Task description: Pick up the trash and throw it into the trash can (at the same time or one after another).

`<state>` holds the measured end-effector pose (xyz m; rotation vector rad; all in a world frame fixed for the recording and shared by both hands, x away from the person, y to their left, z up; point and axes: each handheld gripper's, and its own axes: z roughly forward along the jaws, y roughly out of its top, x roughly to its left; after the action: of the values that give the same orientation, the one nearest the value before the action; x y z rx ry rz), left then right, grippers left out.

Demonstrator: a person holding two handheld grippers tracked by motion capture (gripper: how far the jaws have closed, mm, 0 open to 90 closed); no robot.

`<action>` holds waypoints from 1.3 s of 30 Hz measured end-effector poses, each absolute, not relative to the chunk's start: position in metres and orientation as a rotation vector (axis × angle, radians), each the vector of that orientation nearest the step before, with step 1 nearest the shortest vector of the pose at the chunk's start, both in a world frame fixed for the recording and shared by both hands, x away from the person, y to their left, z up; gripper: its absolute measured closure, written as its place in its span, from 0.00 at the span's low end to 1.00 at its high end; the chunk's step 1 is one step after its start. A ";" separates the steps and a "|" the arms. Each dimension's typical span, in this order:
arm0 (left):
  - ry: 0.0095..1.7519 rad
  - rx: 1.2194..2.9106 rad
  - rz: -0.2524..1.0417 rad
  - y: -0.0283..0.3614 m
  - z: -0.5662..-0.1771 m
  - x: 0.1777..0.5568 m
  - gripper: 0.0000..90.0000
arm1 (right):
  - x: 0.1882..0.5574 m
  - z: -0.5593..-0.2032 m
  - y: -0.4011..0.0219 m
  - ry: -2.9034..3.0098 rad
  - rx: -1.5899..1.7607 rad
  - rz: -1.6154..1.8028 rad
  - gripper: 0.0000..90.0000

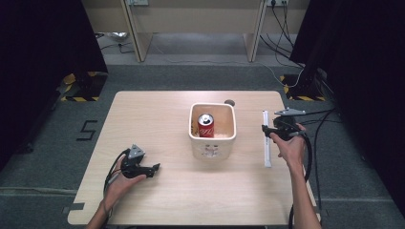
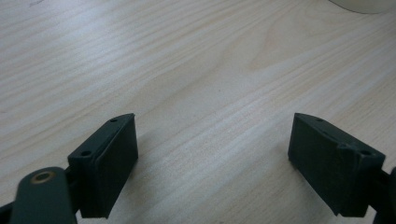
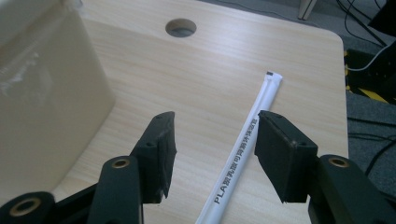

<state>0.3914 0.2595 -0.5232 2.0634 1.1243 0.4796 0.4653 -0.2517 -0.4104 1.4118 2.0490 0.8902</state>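
A white paper-wrapped straw (image 1: 266, 138) lies lengthwise on the right side of the wooden table (image 1: 157, 114). My right gripper (image 1: 264, 129) hovers over its far half, open. In the right gripper view the straw (image 3: 243, 149), printed with dark lettering, runs between the two spread jaws of that gripper (image 3: 215, 135), nearer the right one. A red drink can (image 1: 206, 126) stands upright inside a white square bin (image 1: 212, 145) at the table's middle. My left gripper (image 1: 154, 168) rests low near the front left, open, with bare wood between its jaws (image 2: 212, 140).
The bin's wall (image 3: 46, 93) rises close on the left of the right gripper. A round cable hole (image 3: 180, 27) sits in the table near its far edge. The bin's rim (image 2: 364, 3) peeks in at the top right of the left gripper view. Cables trail on the floor to the right.
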 end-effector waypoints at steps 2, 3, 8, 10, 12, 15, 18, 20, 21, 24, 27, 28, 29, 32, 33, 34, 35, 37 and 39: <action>1.122 2.068 0.480 0.260 -0.523 0.391 0.17 | 0.466 -0.416 -0.254 2.045 1.421 0.872 0.53; 1.124 2.064 0.479 0.259 -0.523 0.391 0.17 | 0.467 -0.418 -0.254 2.044 1.430 0.872 0.53; 1.124 2.064 0.479 0.259 -0.523 0.391 0.17 | 0.472 -0.431 -0.257 2.040 1.464 0.848 0.53; 1.124 2.064 0.480 0.260 -0.523 0.391 0.17 | 0.474 -0.436 -0.257 2.037 1.478 0.843 0.53; 1.125 2.063 0.479 0.259 -0.523 0.391 0.17 | 0.477 -0.440 -0.258 2.034 1.493 0.837 0.53; 1.125 2.063 0.479 0.259 -0.523 0.391 0.17 | 0.480 -0.448 -0.260 2.032 1.521 0.828 0.53; 1.125 2.063 0.479 0.259 -0.523 0.391 0.17 | 0.483 -0.454 -0.263 2.025 1.546 0.830 0.54; 1.125 2.063 0.479 0.259 -0.523 0.391 0.17 | 0.486 -0.458 -0.266 2.027 1.565 0.834 0.54; 1.125 2.063 0.479 0.259 -0.523 0.391 0.17 | 0.487 -0.459 -0.266 2.023 1.575 0.835 0.55; 1.125 2.063 0.479 0.259 -0.523 0.391 0.17 | 0.489 -0.463 -0.266 2.025 1.586 0.832 0.55; 1.124 2.064 0.480 0.260 -0.523 0.391 0.17 | 0.493 -0.466 -0.265 2.032 1.591 0.821 0.55; 1.124 2.064 0.480 0.260 -0.523 0.391 0.17 | 0.494 -0.467 -0.265 2.030 1.600 0.818 0.55; 1.125 2.063 0.479 0.259 -0.523 0.391 0.17 | 0.496 -0.469 -0.265 2.032 1.602 0.811 0.56; 1.125 2.062 0.478 0.259 -0.523 0.391 0.17 | 0.500 -0.474 -0.266 2.034 1.621 0.792 0.57; 1.123 2.064 0.479 0.260 -0.523 0.391 0.17 | 0.501 -0.475 -0.266 2.031 1.634 0.789 0.57; 1.124 2.064 0.479 0.260 -0.523 0.391 0.17 | 0.502 -0.477 -0.267 2.035 1.635 0.782 0.57; 1.124 2.063 0.479 0.260 -0.523 0.391 0.17 | 0.503 -0.479 -0.267 2.035 1.639 0.779 0.57; 1.125 2.062 0.478 0.259 -0.523 0.391 0.17 | 0.504 -0.481 -0.267 2.033 1.657 0.774 0.58; 1.124 2.062 0.478 0.259 -0.523 0.391 0.17 | 0.505 -0.483 -0.267 2.038 1.653 0.766 0.58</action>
<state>0.3914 0.2595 -0.5233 2.0619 1.1242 0.4779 0.5046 -0.2673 -0.4826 1.6530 2.0385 0.7656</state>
